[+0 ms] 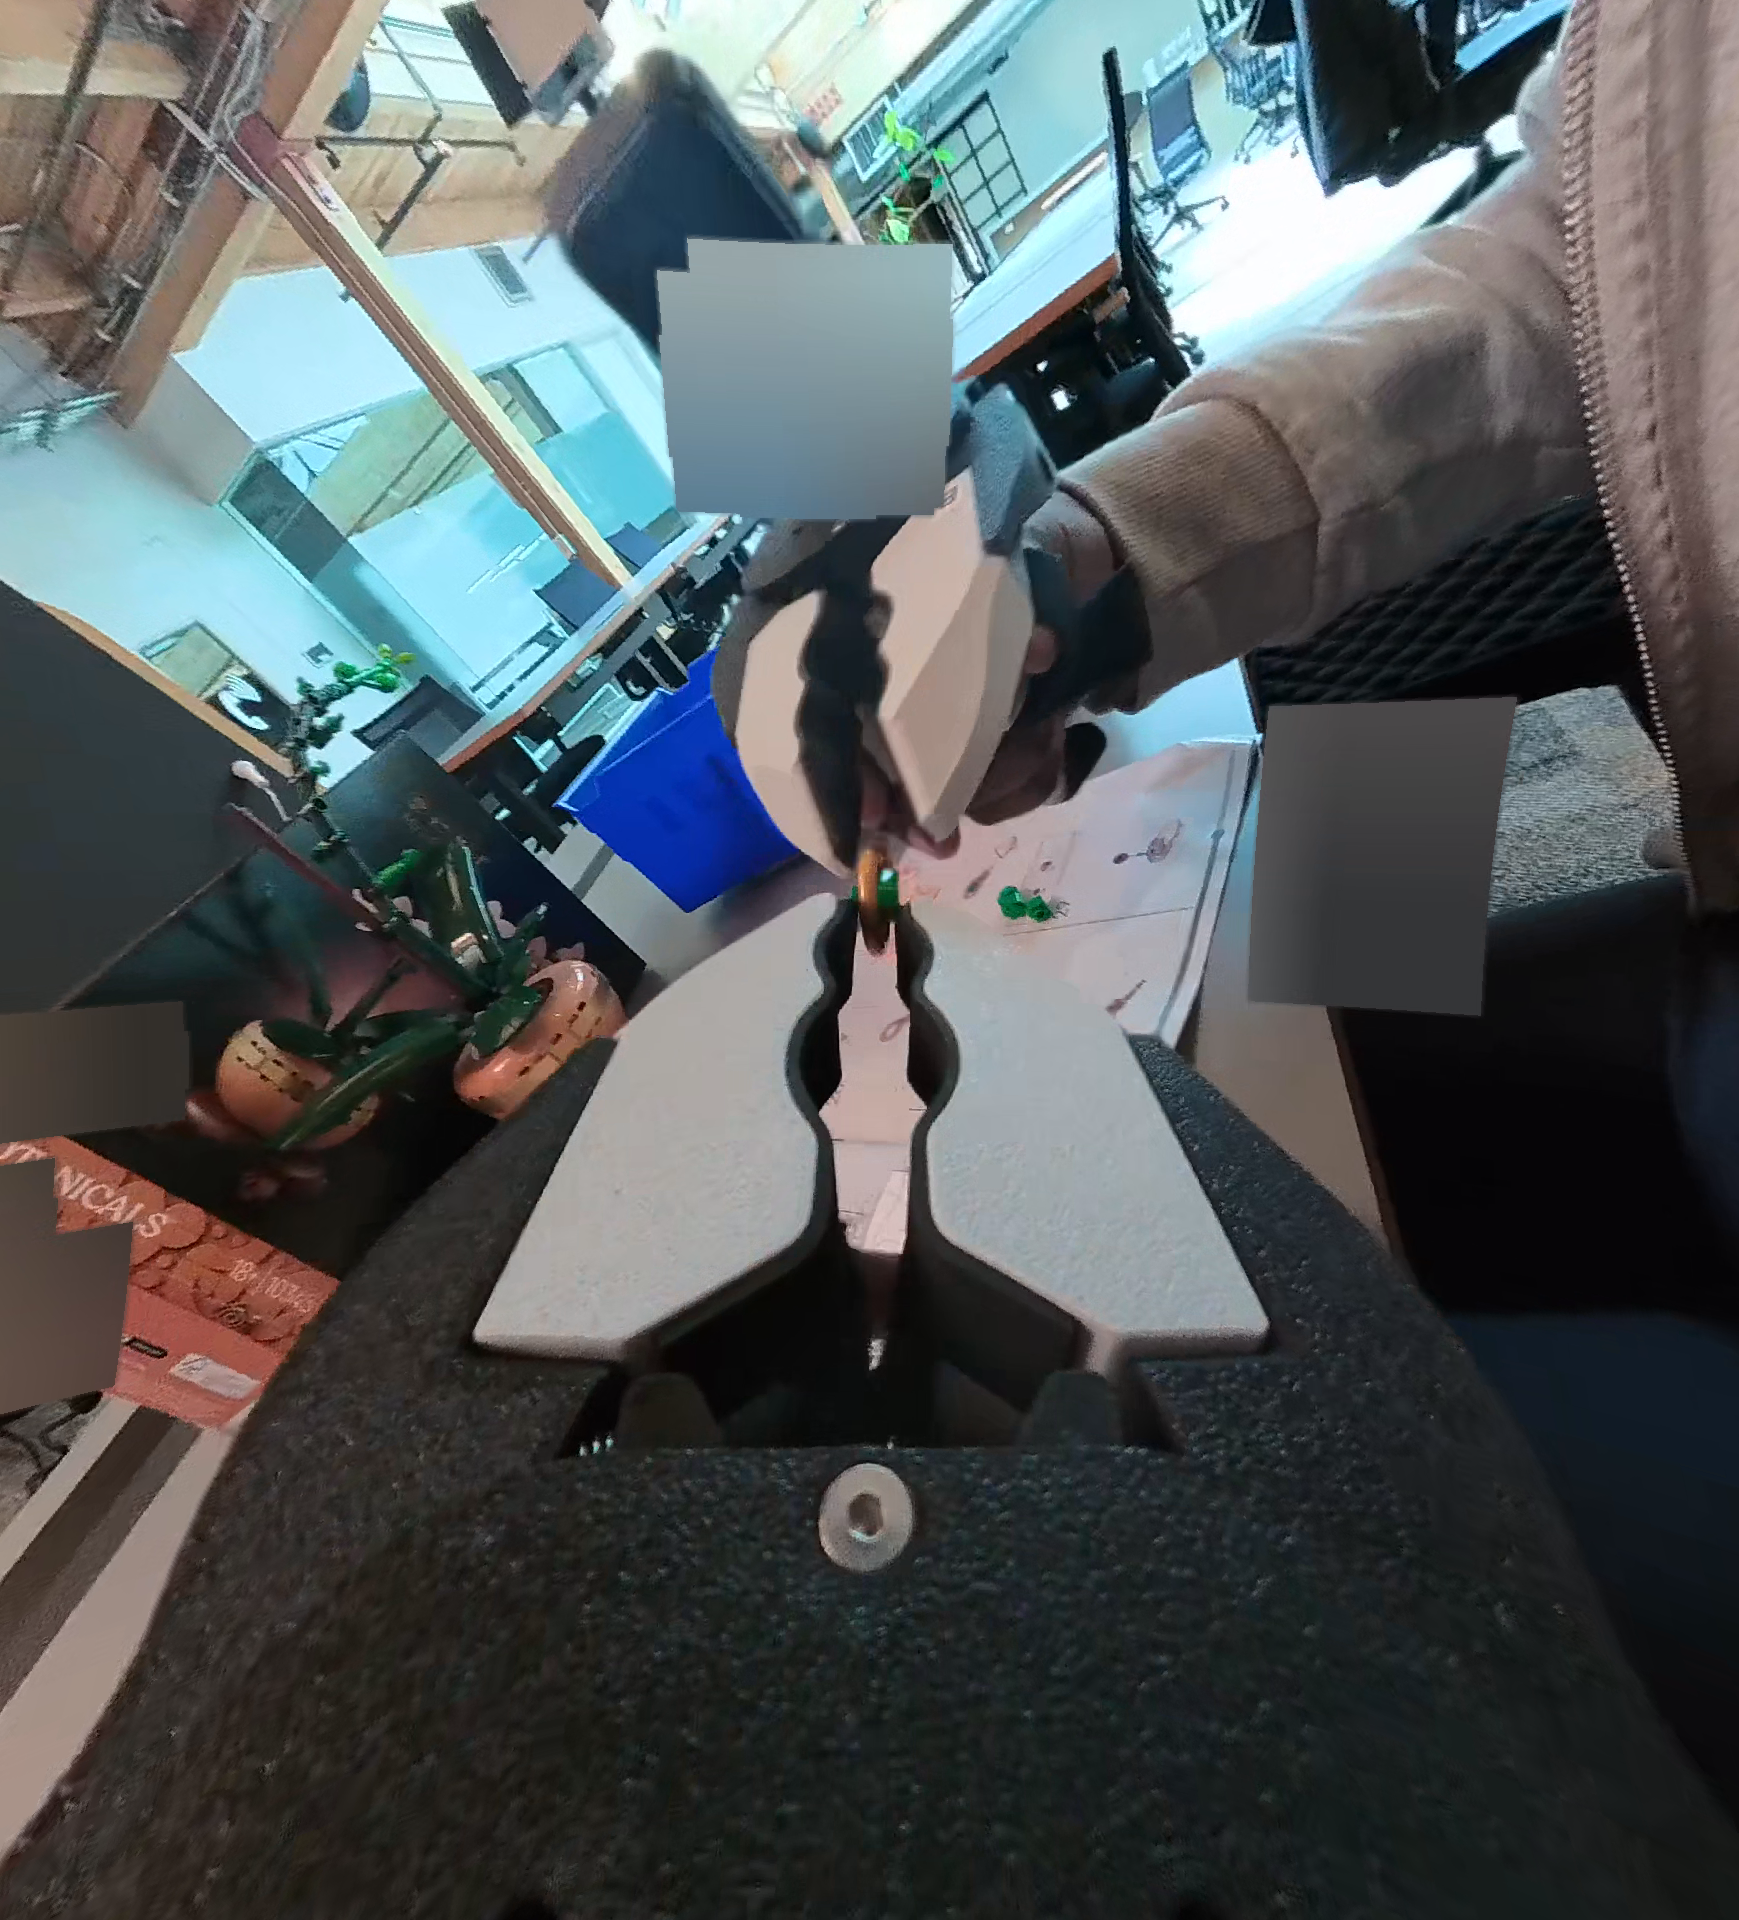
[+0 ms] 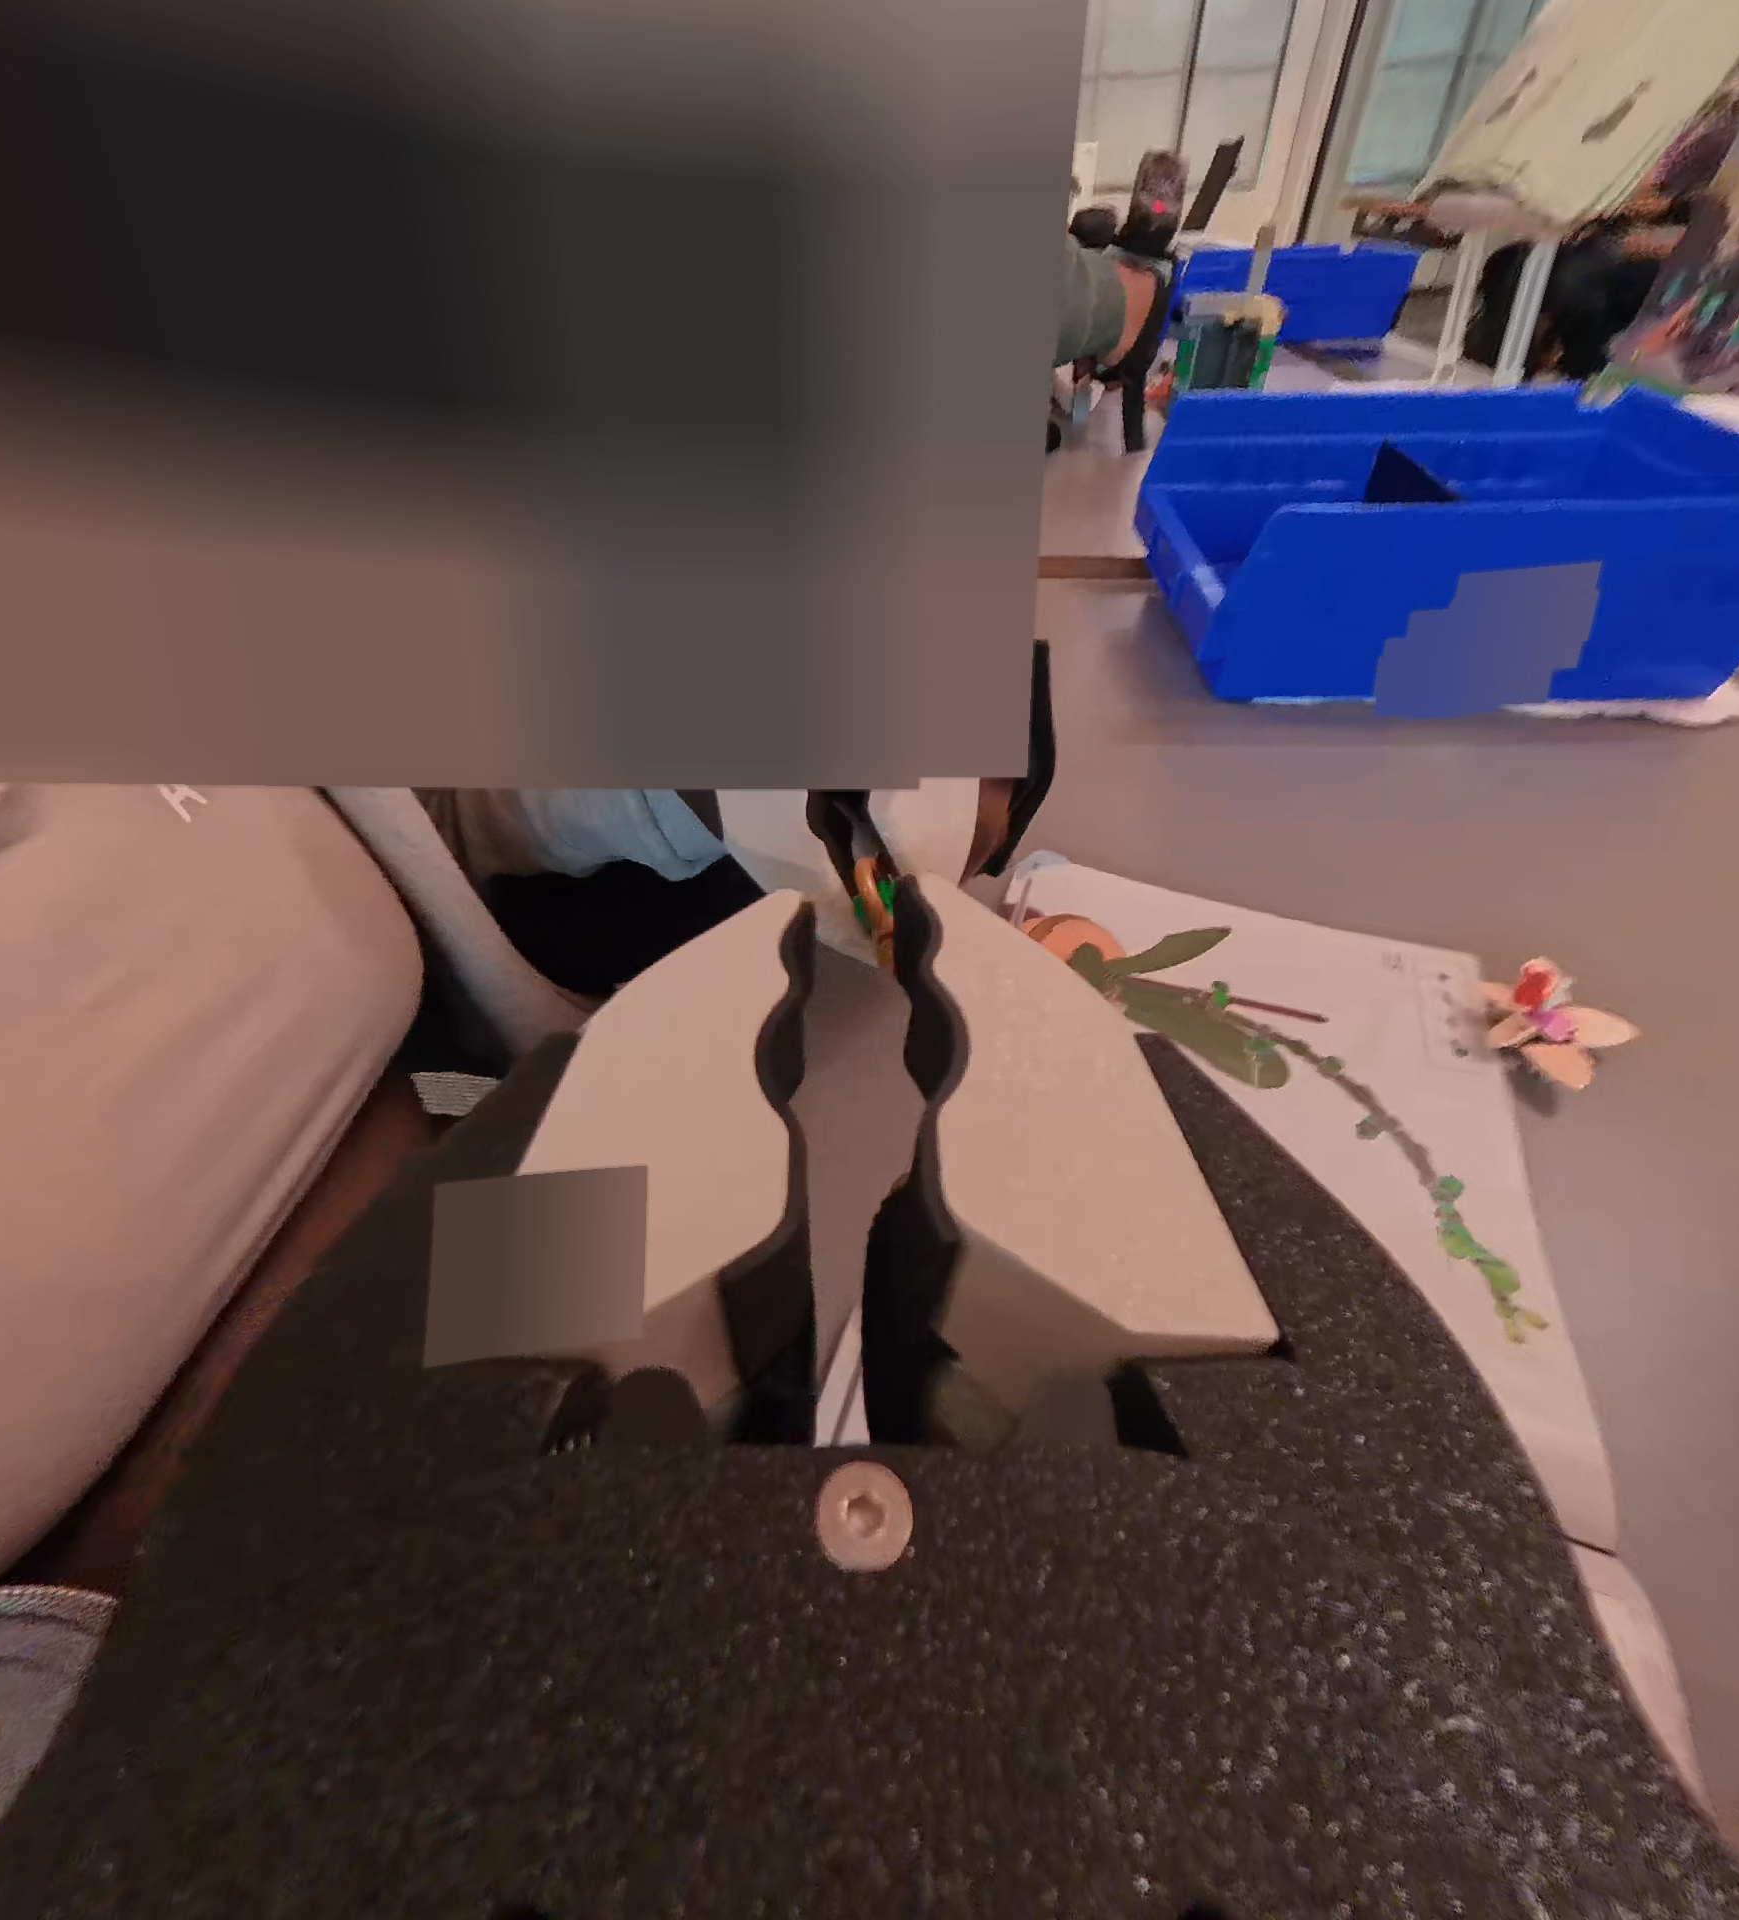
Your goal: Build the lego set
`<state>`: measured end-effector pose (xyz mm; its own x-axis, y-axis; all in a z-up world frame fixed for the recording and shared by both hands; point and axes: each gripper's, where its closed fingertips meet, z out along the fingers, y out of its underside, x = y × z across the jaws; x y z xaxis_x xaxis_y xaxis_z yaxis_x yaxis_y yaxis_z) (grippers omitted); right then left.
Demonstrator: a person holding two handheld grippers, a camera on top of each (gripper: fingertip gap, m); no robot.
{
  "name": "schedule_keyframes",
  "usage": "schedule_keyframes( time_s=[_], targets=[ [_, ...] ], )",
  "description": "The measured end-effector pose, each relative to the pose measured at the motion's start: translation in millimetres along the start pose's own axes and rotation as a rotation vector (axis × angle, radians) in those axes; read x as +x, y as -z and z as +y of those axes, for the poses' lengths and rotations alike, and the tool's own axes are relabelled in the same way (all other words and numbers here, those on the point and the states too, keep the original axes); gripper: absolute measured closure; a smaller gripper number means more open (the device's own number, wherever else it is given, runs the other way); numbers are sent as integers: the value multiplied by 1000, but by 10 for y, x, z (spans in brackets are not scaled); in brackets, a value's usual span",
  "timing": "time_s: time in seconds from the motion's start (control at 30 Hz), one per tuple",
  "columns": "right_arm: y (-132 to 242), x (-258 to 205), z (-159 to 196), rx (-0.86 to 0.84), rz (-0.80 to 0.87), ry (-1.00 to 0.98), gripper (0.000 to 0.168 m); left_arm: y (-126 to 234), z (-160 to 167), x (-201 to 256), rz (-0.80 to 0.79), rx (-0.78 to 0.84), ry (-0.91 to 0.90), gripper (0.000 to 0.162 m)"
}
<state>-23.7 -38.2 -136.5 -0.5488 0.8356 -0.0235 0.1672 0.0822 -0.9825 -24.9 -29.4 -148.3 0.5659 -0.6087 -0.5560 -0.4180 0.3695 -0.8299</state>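
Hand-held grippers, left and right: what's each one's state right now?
Left hand-held gripper: shut on the small tan-and-green lego piece.
Right hand-held gripper: shut on the same lego piece.

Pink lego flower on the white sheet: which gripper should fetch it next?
Right, probably. The pink lego flower lies beside the right gripper in its view; the left gripper pinches the orange round piece in its jaws.

Grey-fingered black tool [image 1: 875,935]; beige zipped sleeve [image 1: 1364,416].
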Motion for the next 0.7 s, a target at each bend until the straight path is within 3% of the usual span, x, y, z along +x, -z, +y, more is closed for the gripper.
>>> schedule_keyframes(
  time_s=[0.3,0.7],
  targets=[
    [-5,55,14,-68,110,190,155,31,-67,-30,4,94,128,155],
    [-96,19,55,-174,140,415,163,23,-11,62,102,84,280,155]
  ],
)
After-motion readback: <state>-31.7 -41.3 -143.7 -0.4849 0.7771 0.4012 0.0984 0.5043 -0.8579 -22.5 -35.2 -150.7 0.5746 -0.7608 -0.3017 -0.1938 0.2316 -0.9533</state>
